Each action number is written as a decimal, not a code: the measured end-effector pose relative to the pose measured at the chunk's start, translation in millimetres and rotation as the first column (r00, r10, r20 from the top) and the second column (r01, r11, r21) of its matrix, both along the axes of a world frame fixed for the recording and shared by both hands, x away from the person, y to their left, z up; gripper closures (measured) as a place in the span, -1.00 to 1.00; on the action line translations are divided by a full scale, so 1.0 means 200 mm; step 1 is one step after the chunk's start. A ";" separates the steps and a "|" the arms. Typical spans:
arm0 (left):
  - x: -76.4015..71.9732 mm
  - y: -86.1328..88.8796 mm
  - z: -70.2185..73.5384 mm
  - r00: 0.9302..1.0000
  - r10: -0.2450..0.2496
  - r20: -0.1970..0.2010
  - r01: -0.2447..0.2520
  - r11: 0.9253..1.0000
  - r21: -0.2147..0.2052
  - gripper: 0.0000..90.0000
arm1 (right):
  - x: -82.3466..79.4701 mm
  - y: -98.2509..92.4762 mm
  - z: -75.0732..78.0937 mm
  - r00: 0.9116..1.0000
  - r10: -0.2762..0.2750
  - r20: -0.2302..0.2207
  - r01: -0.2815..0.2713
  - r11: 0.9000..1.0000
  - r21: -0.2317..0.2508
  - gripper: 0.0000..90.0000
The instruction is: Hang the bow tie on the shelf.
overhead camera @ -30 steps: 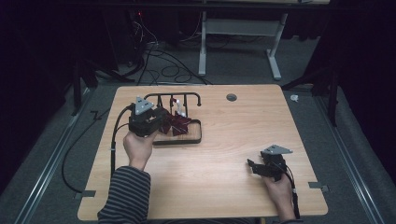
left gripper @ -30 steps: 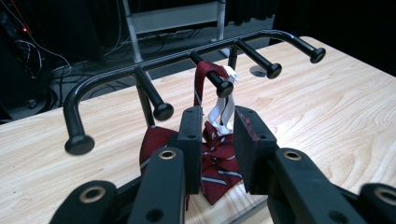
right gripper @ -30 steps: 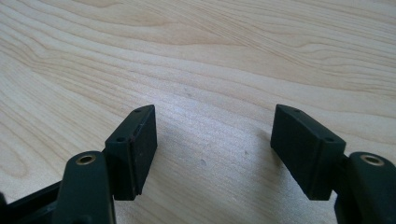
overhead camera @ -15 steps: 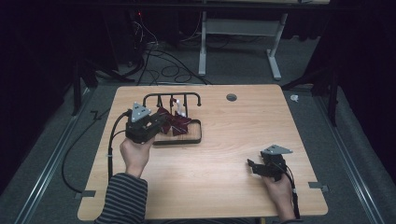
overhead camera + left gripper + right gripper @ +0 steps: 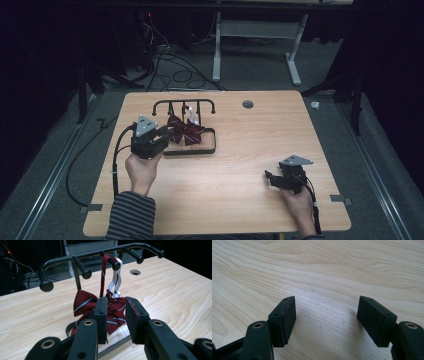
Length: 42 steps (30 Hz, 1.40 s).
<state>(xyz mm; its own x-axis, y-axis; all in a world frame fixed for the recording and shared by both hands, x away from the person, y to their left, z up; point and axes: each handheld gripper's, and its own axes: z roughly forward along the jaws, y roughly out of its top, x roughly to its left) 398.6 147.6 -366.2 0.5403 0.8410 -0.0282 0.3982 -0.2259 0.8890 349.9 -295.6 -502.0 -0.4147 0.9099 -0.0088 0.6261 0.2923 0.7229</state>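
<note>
Since the earlier frame the left gripper has drawn back a little toward the person and now sits at the left end of the black tray, while the right gripper has kept its place near the right front part of the tabletop. The fingers of the left gripper stand partly open with a gap between them, and nothing is pressed between the pads; the bow tie lies just behind this gap, so I cannot tell if 1 finger touches its cloth. The bow tie is dark red with pale stripes and it rests on the tray, under the black rack. Its red strap goes up and hangs over 1 of the pegs of the rack, and a white strap hangs from the same peg beside it. In the high view the bow tie is in the middle of the tray, in the left rear part of the tabletop. The fingers of the right gripper are wide open above the bare wood and they hold nothing
</note>
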 end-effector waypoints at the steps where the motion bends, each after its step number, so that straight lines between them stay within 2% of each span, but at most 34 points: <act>1: 0.00 0.00 0.00 1.000 0.000 -0.002 0.000 1.000 -0.001 0.59 | 0.00 0.00 0.00 1.000 0.001 0.000 -0.001 1.000 -0.002 -0.27; 42: -0.13 0.13 -0.15 0.998 0.038 -0.058 -0.040 0.999 -0.028 0.56 | 0.00 0.00 0.00 1.000 0.000 0.001 0.000 1.000 -0.003 -0.27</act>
